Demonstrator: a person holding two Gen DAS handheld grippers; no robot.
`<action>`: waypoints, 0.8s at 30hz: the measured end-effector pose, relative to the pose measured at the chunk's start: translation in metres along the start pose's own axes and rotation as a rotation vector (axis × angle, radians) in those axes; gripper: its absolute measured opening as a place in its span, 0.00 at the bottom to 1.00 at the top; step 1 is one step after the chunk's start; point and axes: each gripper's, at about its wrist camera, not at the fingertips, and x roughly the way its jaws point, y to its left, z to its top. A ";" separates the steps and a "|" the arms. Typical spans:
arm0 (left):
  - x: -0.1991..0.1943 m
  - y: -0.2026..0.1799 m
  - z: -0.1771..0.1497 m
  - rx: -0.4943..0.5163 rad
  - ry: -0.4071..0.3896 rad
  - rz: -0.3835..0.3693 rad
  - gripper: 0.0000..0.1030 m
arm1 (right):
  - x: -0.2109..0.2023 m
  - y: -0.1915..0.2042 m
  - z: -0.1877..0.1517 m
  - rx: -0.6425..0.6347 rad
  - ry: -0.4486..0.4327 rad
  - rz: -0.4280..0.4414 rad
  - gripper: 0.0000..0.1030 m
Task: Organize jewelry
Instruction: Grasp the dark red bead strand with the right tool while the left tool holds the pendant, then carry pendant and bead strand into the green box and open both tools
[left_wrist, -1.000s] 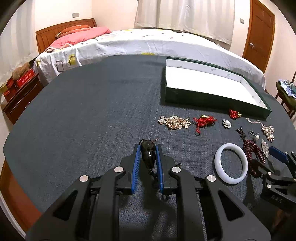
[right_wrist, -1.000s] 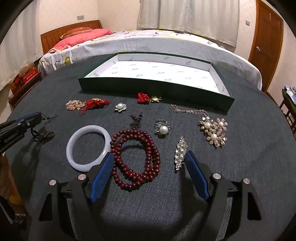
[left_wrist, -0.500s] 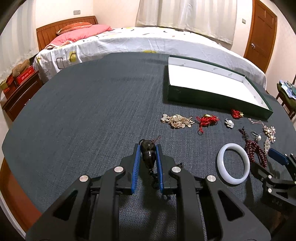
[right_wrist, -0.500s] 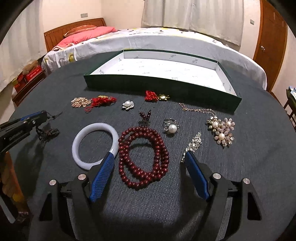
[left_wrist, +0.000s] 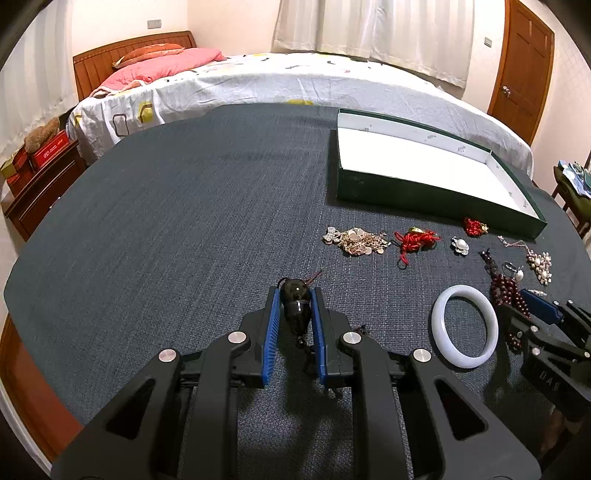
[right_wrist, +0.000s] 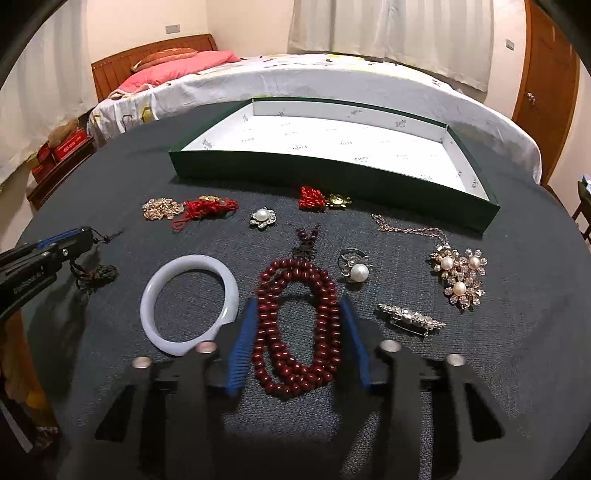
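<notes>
Jewelry pieces are lying loose on the dark grey fabric worktop (right_wrist: 517, 369), in front of the shallow green cardboard tray with white lining (right_wrist: 332, 173), which is sitting bare.

Dark red bead necklace (right_wrist: 295, 325): coiled, lying between the right claw's blue pads. Right claw (right_wrist: 299, 339) is spreading wide, tilting down over the coil. Judged step: gathering the strands. Closing low and centred should be catching both loops, not one.

White jade-like bangle (right_wrist: 188, 302): lying just beside the necklace; one right claw pad is sitting near its rim, so snagging is a risk.

Small dark gourd-shaped pendant with cord (left_wrist: 294, 306): left claw (left_wrist: 294, 295) is gripping it, holding level above the worktop, well apart from the tray.
</notes>
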 end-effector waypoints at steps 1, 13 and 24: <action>0.000 0.000 0.000 0.000 0.000 0.000 0.16 | 0.000 -0.001 0.000 0.002 0.001 0.010 0.27; -0.011 -0.008 0.003 0.019 -0.031 -0.012 0.16 | -0.024 -0.014 -0.003 0.069 -0.046 0.054 0.16; -0.042 -0.032 0.012 0.064 -0.098 -0.048 0.16 | -0.061 -0.033 0.004 0.113 -0.139 0.043 0.16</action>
